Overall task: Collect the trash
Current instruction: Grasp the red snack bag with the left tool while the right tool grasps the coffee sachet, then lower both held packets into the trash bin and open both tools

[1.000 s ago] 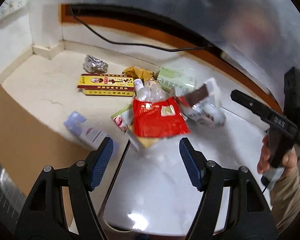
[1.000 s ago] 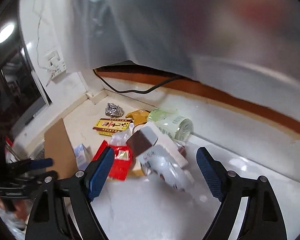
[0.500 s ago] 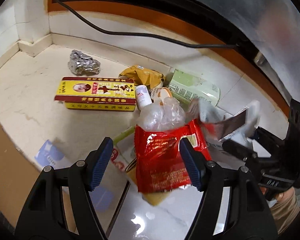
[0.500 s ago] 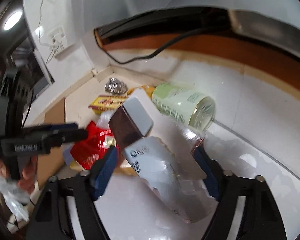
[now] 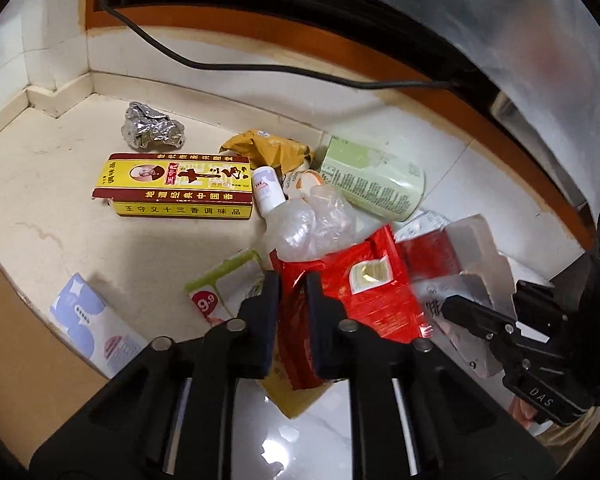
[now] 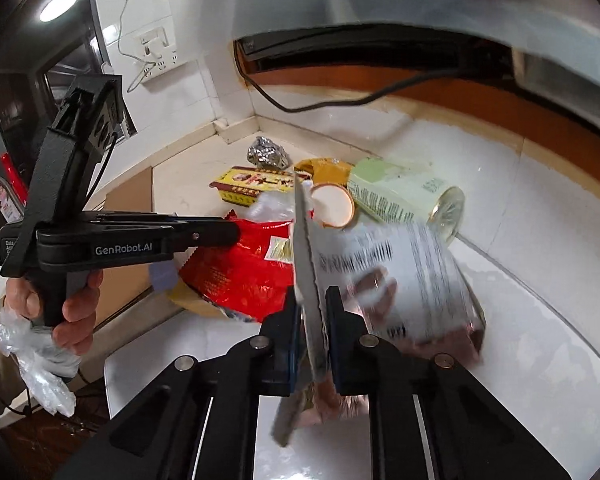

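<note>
Two grippers are working one heap of litter in the corner of a pale countertop (image 5: 52, 216). Left gripper (image 5: 291, 280) is closing its jaws on the near edge of the red foil wrapper (image 5: 364, 288), which is lying between the pads and spreading away to the right. Right gripper (image 6: 313, 304) is closing its jaws on the flap of the white carton (image 6: 404, 276), which is standing edge-on between the pads, its printed body hanging off to the right. Left wrist view alone is showing the small blue-and-white pack (image 5: 90, 320) beside the brown cardboard sheet (image 5: 16, 344) and the green-edged packet (image 5: 224, 288) just left of the wrapper. Right wrist view alone is showing the hand (image 6: 66, 300) on the left tool's grip, crumpled clear plastic beneath it, and a wall socket (image 6: 158, 54). A second ago both pairs of jaws were standing wide above the heap; both have since come down onto it and narrowed.
</note>
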The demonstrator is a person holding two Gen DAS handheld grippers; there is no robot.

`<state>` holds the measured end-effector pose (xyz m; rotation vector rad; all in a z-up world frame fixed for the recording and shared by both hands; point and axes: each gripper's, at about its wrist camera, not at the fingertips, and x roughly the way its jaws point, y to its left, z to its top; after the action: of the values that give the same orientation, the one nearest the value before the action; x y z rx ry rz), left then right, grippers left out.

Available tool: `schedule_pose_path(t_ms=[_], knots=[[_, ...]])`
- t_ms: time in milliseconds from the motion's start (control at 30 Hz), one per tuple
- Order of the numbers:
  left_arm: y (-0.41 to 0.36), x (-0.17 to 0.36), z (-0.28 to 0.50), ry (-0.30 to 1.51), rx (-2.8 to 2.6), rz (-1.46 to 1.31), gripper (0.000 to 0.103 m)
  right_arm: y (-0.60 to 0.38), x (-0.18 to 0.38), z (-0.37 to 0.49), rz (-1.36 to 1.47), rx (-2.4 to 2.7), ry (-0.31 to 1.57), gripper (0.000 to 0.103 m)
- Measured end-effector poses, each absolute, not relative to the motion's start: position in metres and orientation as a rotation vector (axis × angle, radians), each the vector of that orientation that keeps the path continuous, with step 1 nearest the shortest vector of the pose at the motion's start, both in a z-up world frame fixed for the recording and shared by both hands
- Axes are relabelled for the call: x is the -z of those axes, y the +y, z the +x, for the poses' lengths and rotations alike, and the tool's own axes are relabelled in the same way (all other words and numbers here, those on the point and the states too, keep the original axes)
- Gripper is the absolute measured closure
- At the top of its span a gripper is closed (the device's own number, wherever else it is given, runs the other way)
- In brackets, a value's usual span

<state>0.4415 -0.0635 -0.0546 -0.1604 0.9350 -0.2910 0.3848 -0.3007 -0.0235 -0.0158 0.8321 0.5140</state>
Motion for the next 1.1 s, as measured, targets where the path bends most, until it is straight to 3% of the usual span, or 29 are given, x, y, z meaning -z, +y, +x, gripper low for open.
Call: schedule_pose_path(t_ms=[367, 667, 1100], knots=[[-0.061, -0.003, 0.375, 0.813, 0.291, -0.16, 0.098, -0.296, -0.03, 0.323, -0.033, -0.468, 0.731, 0.094], [-0.054, -0.055, 0.253, 0.701, 0.294, -0.087, 0.098, -0.289, -0.084, 0.233, 0.005, -0.471, 0.643, 0.095], [0.009, -0.045, 0.075, 0.621, 0.173, -0.161, 0.098, -0.244, -0.084, 0.07, 0.133, -0.605, 0.572, 0.095]])
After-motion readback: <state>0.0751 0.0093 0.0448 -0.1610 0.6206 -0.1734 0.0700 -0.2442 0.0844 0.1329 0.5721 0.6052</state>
